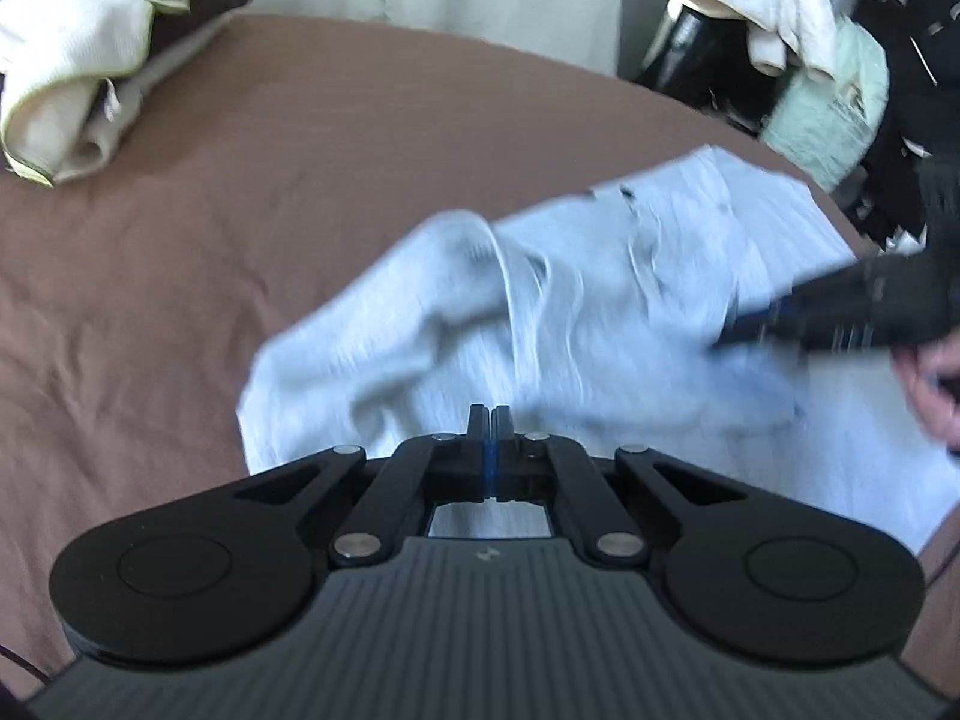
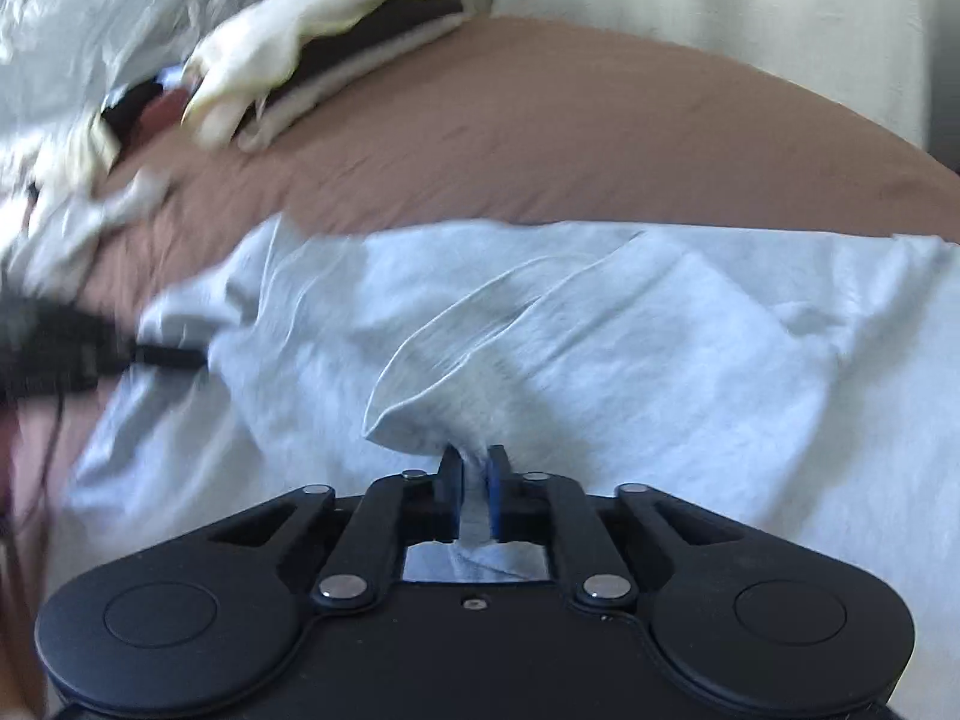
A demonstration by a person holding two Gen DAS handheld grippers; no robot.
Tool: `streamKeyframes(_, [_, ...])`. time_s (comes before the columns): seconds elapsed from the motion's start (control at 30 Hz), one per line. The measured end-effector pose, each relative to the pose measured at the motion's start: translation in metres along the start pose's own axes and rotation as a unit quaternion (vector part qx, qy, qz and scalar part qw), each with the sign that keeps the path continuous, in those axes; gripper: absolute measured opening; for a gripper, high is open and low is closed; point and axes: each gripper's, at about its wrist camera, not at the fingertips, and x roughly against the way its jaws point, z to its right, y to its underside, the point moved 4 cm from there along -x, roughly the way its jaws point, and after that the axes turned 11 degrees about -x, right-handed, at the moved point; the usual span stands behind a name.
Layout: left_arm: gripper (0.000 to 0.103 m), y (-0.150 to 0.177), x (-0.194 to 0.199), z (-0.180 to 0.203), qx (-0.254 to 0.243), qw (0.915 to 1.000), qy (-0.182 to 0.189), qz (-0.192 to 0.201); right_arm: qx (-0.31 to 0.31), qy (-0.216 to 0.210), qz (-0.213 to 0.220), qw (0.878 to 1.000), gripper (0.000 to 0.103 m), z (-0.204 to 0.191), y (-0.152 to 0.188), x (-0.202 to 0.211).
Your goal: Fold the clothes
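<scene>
The left gripper (image 1: 489,420) has its fingers pressed together with no gap; whether cloth is pinched at the tips cannot be told. Just ahead of it the pale blue garment (image 1: 540,312) lies rumpled on the brown sheet (image 1: 180,252), a raised fold running straight away from the tips. To its left the sheet is bare up to the far edge. Far left sits a cream folded pile (image 1: 78,78). Far right, past the sheet's edge, a heap of clothes (image 1: 840,78) crowds that side.

The right gripper (image 2: 475,468) is clamped on a bunched ridge of the garment (image 2: 660,348), cloth showing between the blue pads (image 2: 495,489). The garment spreads wide to its right and ahead, up to bare sheet (image 2: 540,138). To its left, the other gripper meets the garment's edge, blurred. Far left ahead, the pile (image 2: 282,78) rests near the sheet's edge.
</scene>
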Motion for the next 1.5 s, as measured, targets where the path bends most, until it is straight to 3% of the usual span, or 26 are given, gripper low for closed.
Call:
streamKeyframes(0.1, [0.01,-0.009,0.007,0.013,-0.029,0.9988,0.014,0.037,-0.009,0.008,0.027,1.0,0.006,0.004,-0.006,0.012])
streamKeyframes(0.17, [0.031,-0.018,0.016,0.024,-0.054,0.9958,0.03,0.068,-0.024,-0.003,0.055,0.998,0.006,0.006,-0.017,0.035])
streamKeyframes(0.2, [0.048,-0.021,0.02,0.032,-0.07,0.9929,0.038,0.088,-0.032,-0.008,0.07,0.997,0.006,0.007,-0.022,0.046])
streamKeyframes(0.27, [0.062,-0.027,0.025,0.047,-0.109,0.9853,0.056,0.119,-0.044,-0.016,0.098,0.994,0.006,0.009,-0.034,0.068])
streamKeyframes(0.33, [0.078,-0.035,0.021,0.059,-0.151,0.9784,0.073,0.121,-0.04,-0.015,0.124,0.991,0.006,0.01,-0.053,0.086])
streamKeyframes(0.4, [0.085,-0.046,0.01,0.069,-0.187,0.9719,0.1,0.103,-0.036,-0.011,0.145,0.989,0.006,0.011,-0.077,0.098])
streamKeyframes(0.5, [0.086,-0.065,-0.009,0.076,-0.208,0.9646,0.15,0.061,-0.048,-0.015,0.179,0.983,0.006,0.004,-0.122,0.111])
streamKeyframes(0.57, [0.086,-0.085,-0.022,0.072,-0.21,0.9656,0.135,0.073,-0.06,-0.028,0.197,0.978,0.006,-0.001,-0.154,0.112])
streamKeyframes(0.6, [0.076,-0.096,-0.028,0.068,-0.213,0.9669,0.117,0.078,-0.065,-0.035,0.205,0.976,0.006,-0.002,-0.169,0.112])
streamKeyframes(0.63, [0.024,-0.112,-0.036,0.06,-0.214,0.9699,0.087,0.078,-0.071,-0.042,0.213,0.974,0.006,-0.003,-0.185,0.112])
streamKeyframes(0.67, [0.002,-0.129,-0.045,0.049,-0.209,0.9742,0.055,0.064,-0.08,-0.048,0.22,0.971,0.006,-0.004,-0.198,0.11])
streamKeyframes(0.7, [0.001,-0.146,-0.053,0.032,-0.188,0.9805,0.023,0.053,-0.093,-0.051,0.225,0.969,0.008,-0.004,-0.209,0.106])
streamKeyframes(0.8, [0.003,-0.192,-0.072,-0.03,-0.11,0.9902,-0.073,0.046,-0.138,-0.063,0.236,0.96,0.019,0.012,-0.22,0.094])
streamKeyframes(0.83, [0.006,-0.203,-0.08,-0.057,-0.066,0.9932,-0.087,0.04,-0.146,-0.056,0.23,0.96,0.026,0.021,-0.213,0.088])
streamKeyframes(0.87, [0.006,-0.207,-0.09,-0.084,-0.008,0.9965,-0.08,0.022,-0.153,-0.049,0.225,0.961,0.041,0.031,-0.206,0.082])
streamKeyframes(0.9, [0.009,-0.203,-0.101,-0.102,0.027,0.9967,-0.077,0.002,-0.16,-0.043,0.219,0.961,0.046,0.04,-0.199,0.077])
streamKeyframes(0.97, [0.017,-0.194,-0.12,-0.135,0.084,0.993,-0.072,-0.039,-0.175,-0.023,0.203,0.963,0.046,0.062,-0.183,0.066])
streamKeyframes(1.03, [0.032,-0.186,-0.124,-0.152,0.083,0.9897,-0.105,-0.052,-0.19,0.016,0.173,0.966,0.046,0.093,-0.163,0.058])
streamKeyframes(1.17, [0.037,-0.195,-0.109,-0.158,0.069,0.9873,-0.142,-0.017,-0.237,0.085,0.146,0.957,0.046,0.166,-0.134,0.067])
streamKeyframes(1.27, [0.038,-0.222,-0.086,-0.14,0.052,0.984,-0.16,0.059,-0.263,0.127,0.136,0.947,0.046,0.217,-0.122,0.082])
streamKeyframes(1.37, [0.056,-0.262,-0.068,-0.113,-0.015,0.967,-0.21,0.143,-0.286,0.163,0.134,0.935,0.048,0.259,-0.113,0.093])
streamKeyframes(1.43, [0.059,-0.271,-0.069,-0.1,-0.022,0.9766,-0.151,0.152,-0.306,0.158,0.121,0.931,0.048,0.279,-0.107,0.095])
streamKeyframes(1.5, [0.059,-0.278,-0.085,-0.083,-0.028,0.9921,-0.042,0.115,-0.308,0.171,0.113,0.929,0.048,0.29,-0.105,0.094])
